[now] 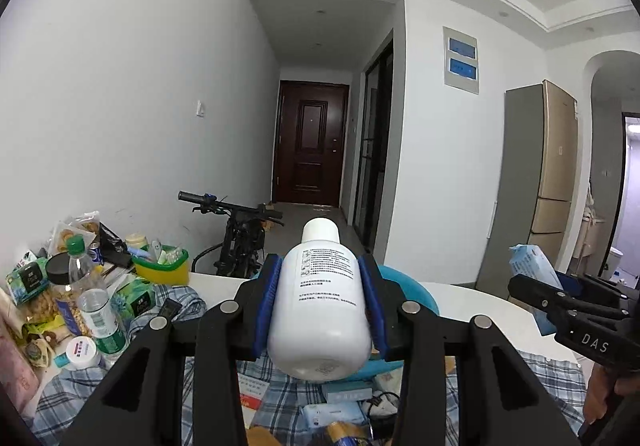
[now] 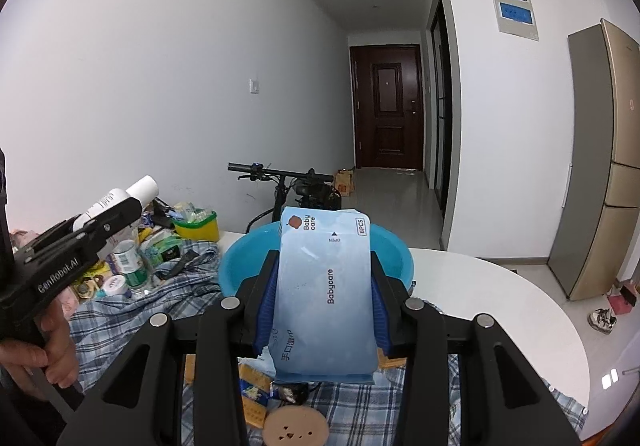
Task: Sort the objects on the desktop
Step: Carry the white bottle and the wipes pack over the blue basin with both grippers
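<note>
My left gripper [image 1: 320,266] is shut on a white bottle [image 1: 322,306] with printed text, cap pointing away, held above the table. It also shows in the right wrist view [image 2: 116,202] at the left. My right gripper [image 2: 324,262] is shut on a light-blue Babycare wipes pack [image 2: 324,294], held above the table in front of a blue plastic basin [image 2: 248,258]. The pack also shows at the right of the left wrist view [image 1: 532,266]. The basin [image 1: 416,294] is mostly hidden behind the bottle there.
A plaid cloth [image 2: 120,318] covers the white table [image 2: 500,306]. At the left lie a yellow-green tub [image 1: 162,266], a water bottle [image 1: 96,302], snack bags and a small jar [image 1: 82,352]. Boxes, a cable and a round cork lid [image 2: 296,426] lie below the grippers. A bicycle [image 1: 240,230] stands behind.
</note>
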Available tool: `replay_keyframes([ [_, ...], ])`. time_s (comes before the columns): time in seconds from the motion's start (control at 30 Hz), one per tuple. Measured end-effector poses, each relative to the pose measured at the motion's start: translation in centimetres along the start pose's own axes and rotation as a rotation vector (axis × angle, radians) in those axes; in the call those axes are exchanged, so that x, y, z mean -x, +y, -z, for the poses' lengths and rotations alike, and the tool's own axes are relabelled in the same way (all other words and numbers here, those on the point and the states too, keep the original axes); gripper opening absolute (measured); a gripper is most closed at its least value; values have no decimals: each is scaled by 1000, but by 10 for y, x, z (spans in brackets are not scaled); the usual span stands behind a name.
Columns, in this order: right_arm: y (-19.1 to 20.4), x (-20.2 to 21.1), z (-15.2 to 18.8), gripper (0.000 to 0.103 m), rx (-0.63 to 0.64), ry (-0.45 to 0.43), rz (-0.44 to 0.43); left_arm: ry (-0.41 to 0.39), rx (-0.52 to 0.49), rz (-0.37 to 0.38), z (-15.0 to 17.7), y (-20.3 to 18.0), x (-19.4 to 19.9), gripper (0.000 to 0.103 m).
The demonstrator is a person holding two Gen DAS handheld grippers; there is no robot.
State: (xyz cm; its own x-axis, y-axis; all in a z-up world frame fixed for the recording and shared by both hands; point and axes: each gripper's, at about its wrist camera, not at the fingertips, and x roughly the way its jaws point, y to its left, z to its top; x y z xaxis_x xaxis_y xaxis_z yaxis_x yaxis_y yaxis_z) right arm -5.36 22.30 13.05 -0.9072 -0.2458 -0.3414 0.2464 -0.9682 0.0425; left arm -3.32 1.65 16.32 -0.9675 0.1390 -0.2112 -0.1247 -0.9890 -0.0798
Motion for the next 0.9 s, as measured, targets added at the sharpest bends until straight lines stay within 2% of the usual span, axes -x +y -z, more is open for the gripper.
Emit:
replay_keyframes([
  [0.3,-12,-46,-15,39,-9,7,23,20,21,21,-1,8,-50,42],
  [0.9,-28,-147,-39,39,-1,16,5,59,14,39,-10,20,-169,42],
])
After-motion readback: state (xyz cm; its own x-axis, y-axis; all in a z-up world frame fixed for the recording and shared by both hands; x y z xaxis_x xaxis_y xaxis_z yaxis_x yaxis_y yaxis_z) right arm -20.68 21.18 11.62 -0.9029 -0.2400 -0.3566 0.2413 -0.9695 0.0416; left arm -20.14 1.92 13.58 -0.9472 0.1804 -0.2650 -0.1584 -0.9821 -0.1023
